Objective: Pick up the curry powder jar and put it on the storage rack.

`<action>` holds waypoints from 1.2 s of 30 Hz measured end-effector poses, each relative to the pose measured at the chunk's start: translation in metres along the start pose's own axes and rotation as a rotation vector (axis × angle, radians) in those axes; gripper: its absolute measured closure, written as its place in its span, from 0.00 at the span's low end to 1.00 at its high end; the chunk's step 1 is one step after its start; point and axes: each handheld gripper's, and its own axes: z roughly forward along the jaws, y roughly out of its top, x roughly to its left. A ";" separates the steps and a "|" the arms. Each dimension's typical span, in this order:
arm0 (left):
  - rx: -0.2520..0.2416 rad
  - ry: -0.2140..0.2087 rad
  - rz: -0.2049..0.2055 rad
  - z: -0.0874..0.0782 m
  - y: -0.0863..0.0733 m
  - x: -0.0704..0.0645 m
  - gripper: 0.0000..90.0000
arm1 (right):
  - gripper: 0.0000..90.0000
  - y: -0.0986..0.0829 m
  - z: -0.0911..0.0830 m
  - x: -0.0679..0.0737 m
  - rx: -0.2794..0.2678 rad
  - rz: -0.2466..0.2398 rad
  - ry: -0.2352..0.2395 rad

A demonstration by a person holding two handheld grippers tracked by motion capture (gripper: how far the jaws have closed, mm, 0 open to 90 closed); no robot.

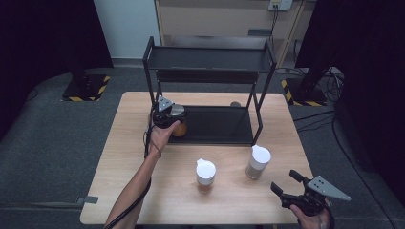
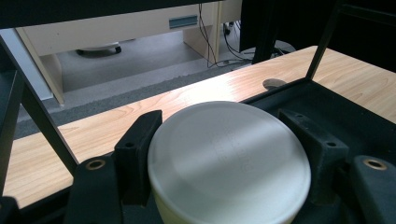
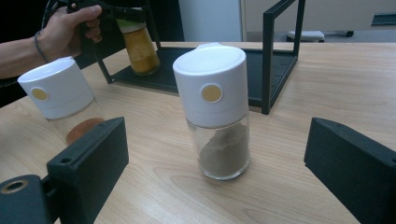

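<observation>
Left hand-held gripper (image 1: 173, 116) pinches yellow spice jar (image 1: 179, 128) at rack's lower shelf (image 1: 217, 125); release likely next. Right hand-held gripper (image 1: 285, 187) spread, facing brown spice jar (image 1: 258, 162).

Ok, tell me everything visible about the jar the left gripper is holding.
The jar is clear, looks like glass or plastic, and is filled with yellow-orange powder. Its round white lid is flat and smooth. The left gripper is shut on it just under the lid, one black jaw on each side. It stands upright at the front left corner of the rack's lower shelf; whether its base rests on the shelf or hangs just above cannot be told.
</observation>
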 end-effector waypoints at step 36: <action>-0.054 -0.110 0.068 -0.044 0.045 0.009 0.02 | 0.08 0.000 -0.001 0.001 -0.002 -0.006 0.000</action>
